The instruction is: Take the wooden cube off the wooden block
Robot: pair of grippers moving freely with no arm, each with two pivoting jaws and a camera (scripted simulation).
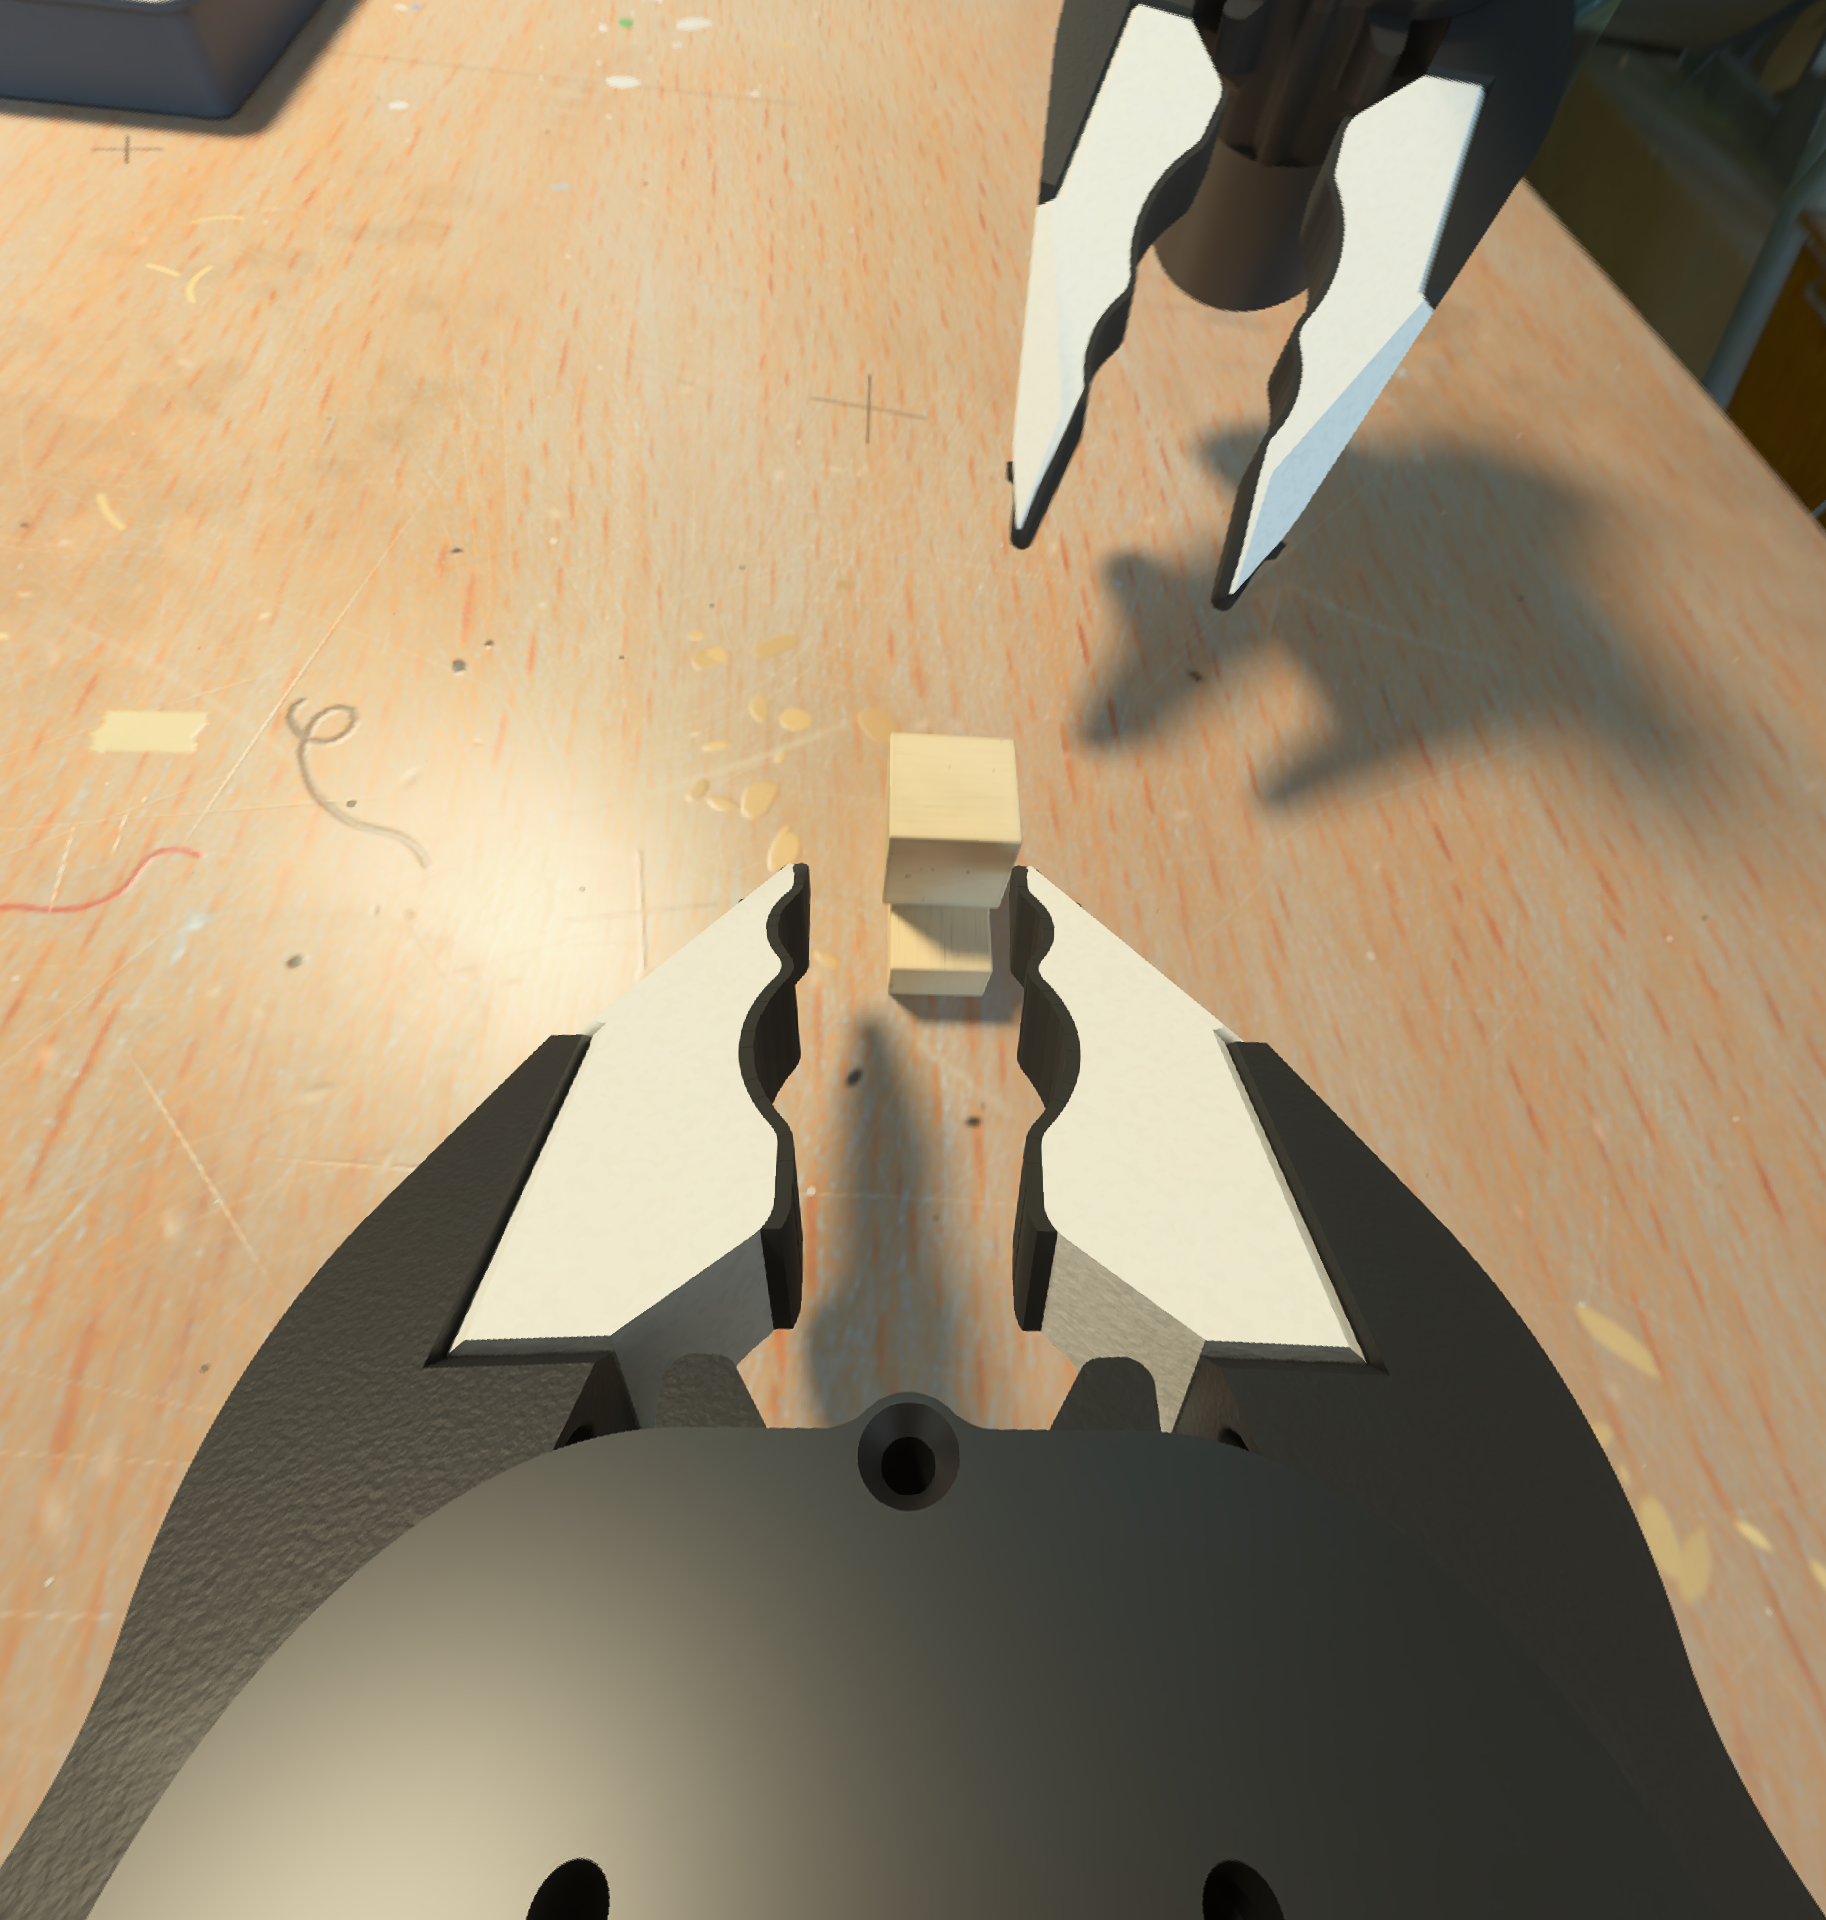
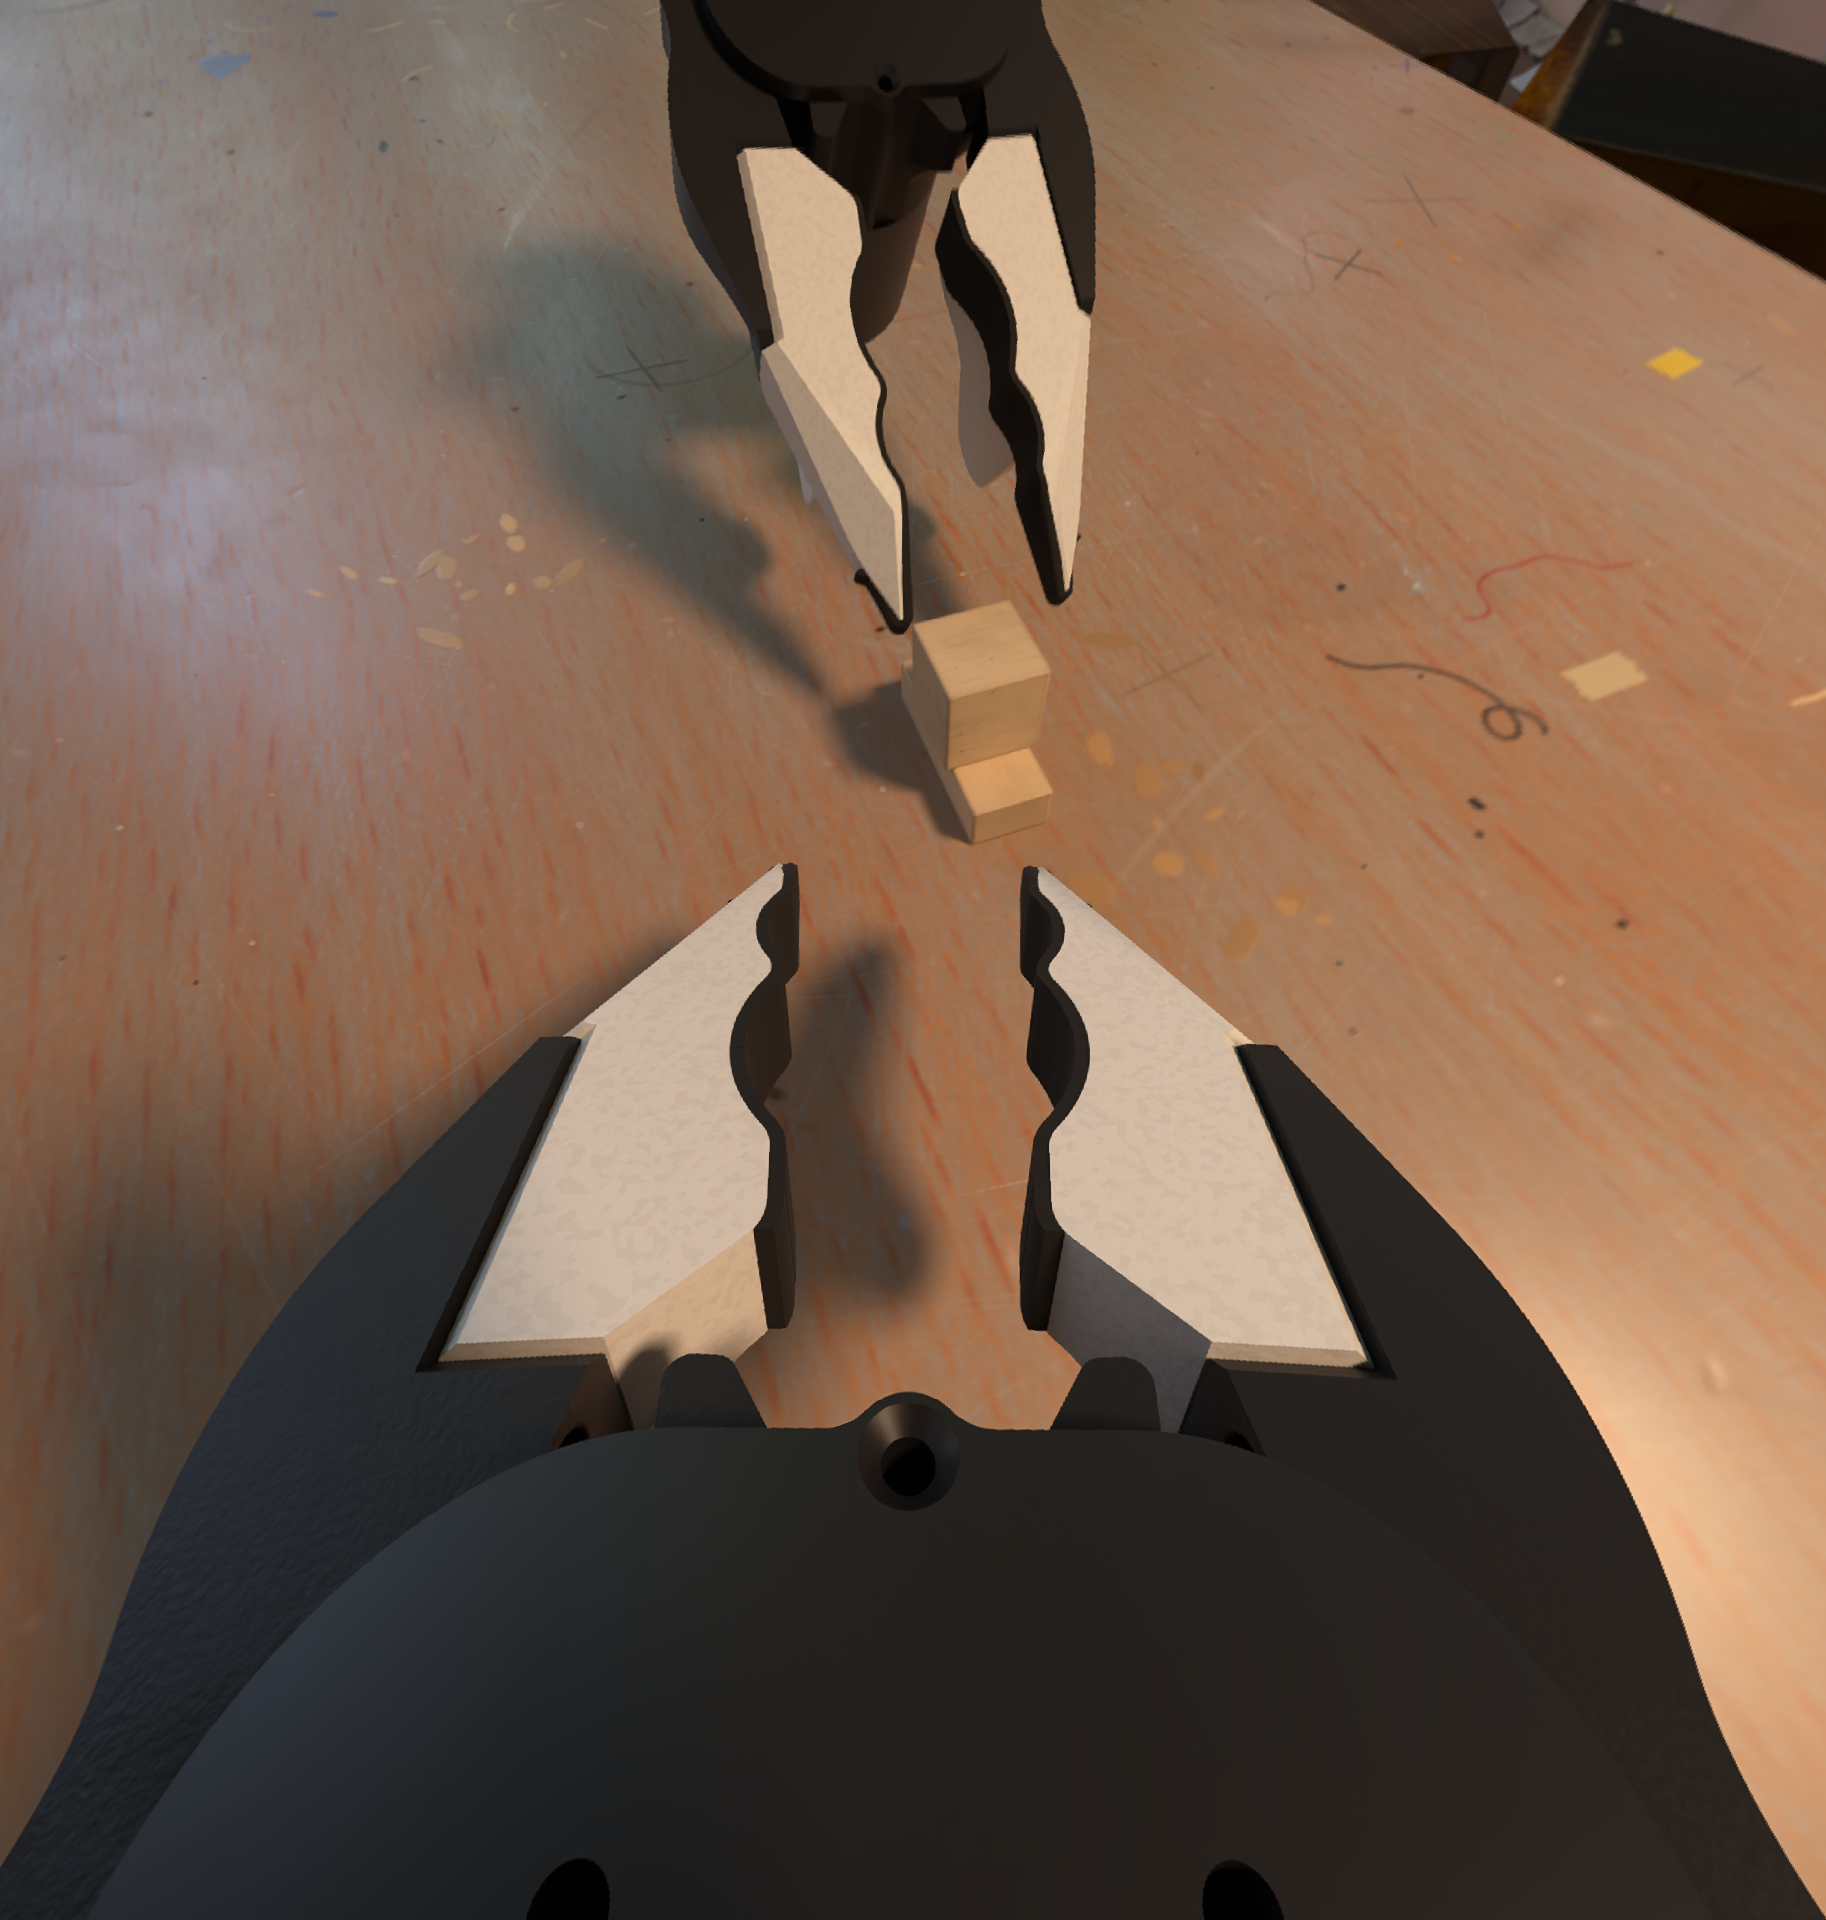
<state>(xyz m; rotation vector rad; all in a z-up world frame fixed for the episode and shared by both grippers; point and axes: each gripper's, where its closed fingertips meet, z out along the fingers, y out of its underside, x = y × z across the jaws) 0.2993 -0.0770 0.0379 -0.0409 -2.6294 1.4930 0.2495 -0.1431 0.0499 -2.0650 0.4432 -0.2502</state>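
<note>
A small pale wooden cube (image 1: pixel 953 790) sits on top of a longer wooden block (image 1: pixel 940 961) that lies on the wooden table (image 1: pixel 369 416). My left gripper (image 1: pixel 911 878) is open and empty. Its fingertips stand just short of the stack, one to each side, and a little above the table. My right gripper (image 2: pixel 909 878) is open and empty, a short way from the block's (image 2: pixel 1002 795) near end, with the cube (image 2: pixel 982 675) behind it. From the left wrist view the right gripper (image 1: pixel 1125 569) hovers beyond the stack. From the right wrist view the left gripper (image 2: pixel 976 611) stands just past the cube.
A dark tray (image 1: pixel 109 52) sits at the table's far left corner. The table edge (image 1: pixel 1667 343) runs along the right, with furniture beyond. A dark object (image 2: pixel 1719 94) lies off the far right edge. Tape scraps (image 2: pixel 1603 675) and paint flecks mark the flat tabletop.
</note>
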